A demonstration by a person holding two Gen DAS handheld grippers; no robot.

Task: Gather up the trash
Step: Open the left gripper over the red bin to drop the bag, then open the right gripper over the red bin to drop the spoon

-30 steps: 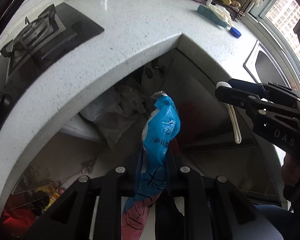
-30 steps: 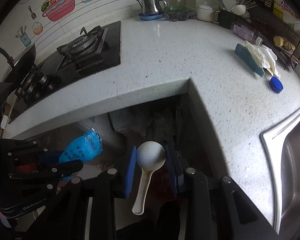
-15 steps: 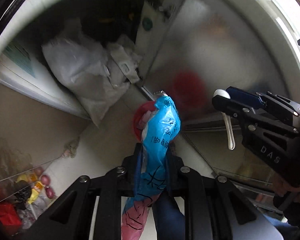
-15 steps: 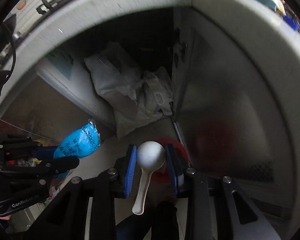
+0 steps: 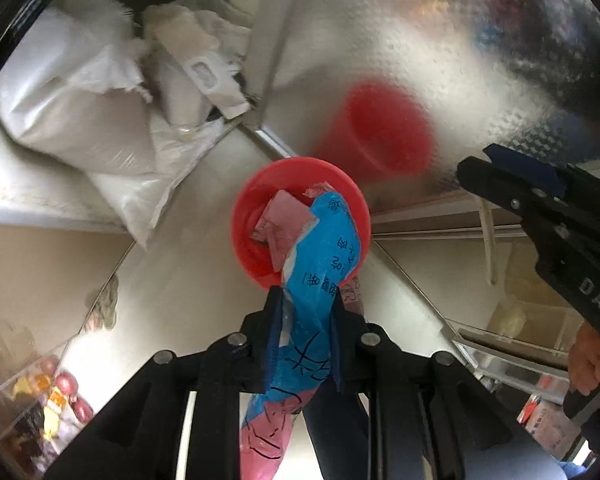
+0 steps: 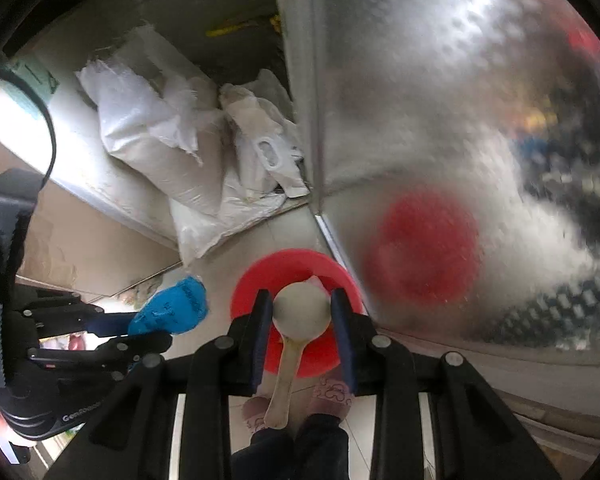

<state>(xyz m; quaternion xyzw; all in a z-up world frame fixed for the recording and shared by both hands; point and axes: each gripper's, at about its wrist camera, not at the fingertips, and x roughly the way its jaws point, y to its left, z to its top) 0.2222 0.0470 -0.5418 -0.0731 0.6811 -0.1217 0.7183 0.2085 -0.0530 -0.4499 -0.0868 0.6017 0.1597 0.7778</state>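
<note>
The left gripper point(image 5: 305, 316) has its jaws clenched on the wrapper point(image 5: 320, 264), a blue and pink plastic packet gripped across its middle. The wrapper's long axis runs along the jaws: the pink tail trails back under the gripper body, and the blue end projects forward over the near rim of the bin point(image 5: 244, 216). The right gripper point(image 6: 302, 312) has its jaws clamped on the bowl of the spoon point(image 6: 300, 314), a pale plastic scoop whose handle hangs back toward the person's feet. In the right wrist view the spoon bowl lies over the bin point(image 6: 260, 276) opening, near its centre. The bin is a red round container standing on the floor, directly ahead of and below both grippers; it already holds pink scraps point(image 5: 284, 228). The key relation is vertical: judged from both views, each held item sits above the bin mouth, so release alone should drop it in. The spoon appears better centred than the wrapper, whose tail lies outside the rim; a small forward advance of the left gripper before opening would reduce the risk of the wrapper falling on the floor. Height above the bin cannot be told. Beyond the bin, white sacks point(image 5: 80, 112) fill an open cupboard, and a textured metal panel point(image 5: 440, 40) reflects the bin as a red blur.
</note>
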